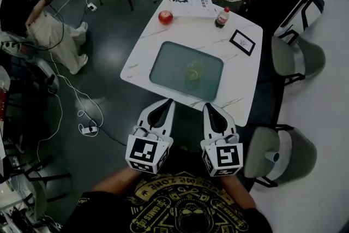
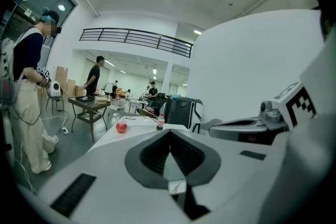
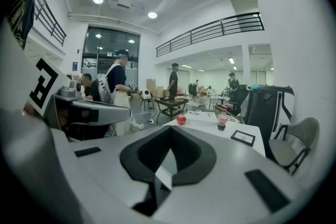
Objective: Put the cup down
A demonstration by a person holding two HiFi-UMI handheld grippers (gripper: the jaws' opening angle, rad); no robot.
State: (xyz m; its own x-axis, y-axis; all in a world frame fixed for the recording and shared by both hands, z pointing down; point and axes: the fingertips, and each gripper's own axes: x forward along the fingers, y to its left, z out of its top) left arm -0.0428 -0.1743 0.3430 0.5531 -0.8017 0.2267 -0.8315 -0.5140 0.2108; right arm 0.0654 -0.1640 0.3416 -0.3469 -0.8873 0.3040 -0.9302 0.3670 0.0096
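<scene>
Ahead of both jaw tips, well apart from them, the cup (image 1: 193,71) sits on the greenish glass panel (image 1: 163,63) set into the white table (image 1: 240,98). It lies roughly between the lines along which the two tools point. Only the head view shows it; it appears in neither gripper view.

Left gripper (image 1: 166,102): jaws closed tip to tip, nothing between them. Its own view confirms this, with the dark pads meeting at a point. Right gripper (image 1: 209,106): the same, jaws fully together and empty. Both are held side by side over the near table edge, close to the person's chest.

Beyond the cup, farther from the tools: a red apple (image 1: 165,17) off to the left gripper's side, a red-capped bottle (image 1: 222,17) on the right gripper's side, and a black-framed card (image 1: 242,42) to the right of the panel.

The gripper views add what the head view flattens. They show the apple and bottle standing upright past the tips. Left of the left gripper they show a standing person (image 2: 26,92), with a dark side table (image 2: 89,105) behind. To the right of the right gripper is a grey chair (image 3: 294,144).
</scene>
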